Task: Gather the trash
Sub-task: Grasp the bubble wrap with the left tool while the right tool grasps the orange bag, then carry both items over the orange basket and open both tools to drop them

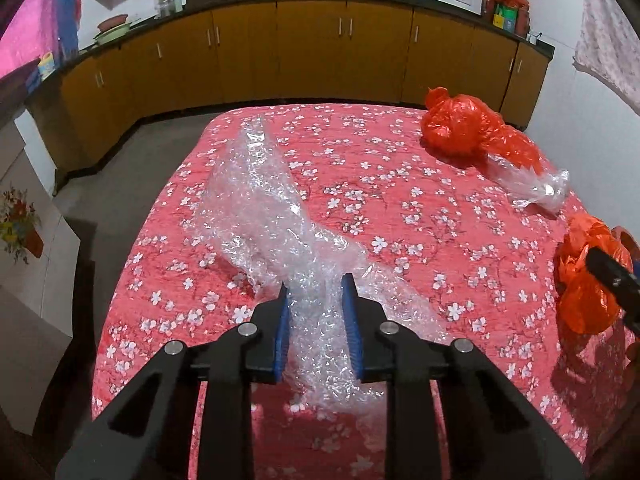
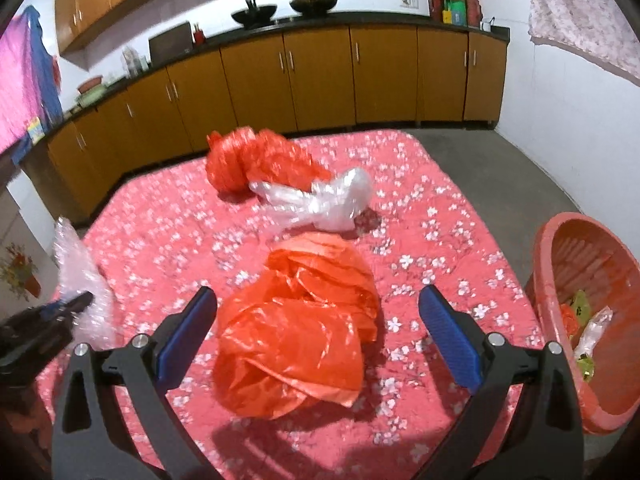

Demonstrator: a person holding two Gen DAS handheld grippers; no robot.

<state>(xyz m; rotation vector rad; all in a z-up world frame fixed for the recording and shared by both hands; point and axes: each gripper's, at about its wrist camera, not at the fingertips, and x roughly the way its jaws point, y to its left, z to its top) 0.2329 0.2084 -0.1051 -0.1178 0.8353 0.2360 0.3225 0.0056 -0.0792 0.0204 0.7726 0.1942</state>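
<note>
A long sheet of clear bubble wrap (image 1: 264, 208) lies on the red flowered cloth (image 1: 400, 184). My left gripper (image 1: 316, 292) is shut on its near end; it also shows in the right wrist view (image 2: 80, 272). My right gripper (image 2: 316, 300) is open, its fingers on either side of a crumpled orange plastic bag (image 2: 300, 320), which shows at the right edge of the left wrist view (image 1: 584, 276). Farther back lie another orange bag (image 2: 248, 160) and a clear plastic bag (image 2: 328, 200), touching each other.
A red plastic basket (image 2: 560, 248) with some trash in it stands at the table's right edge. Yellow kitchen cabinets (image 1: 320, 52) with a dark counter run along the far wall. Grey floor (image 1: 132, 168) lies to the left of the table.
</note>
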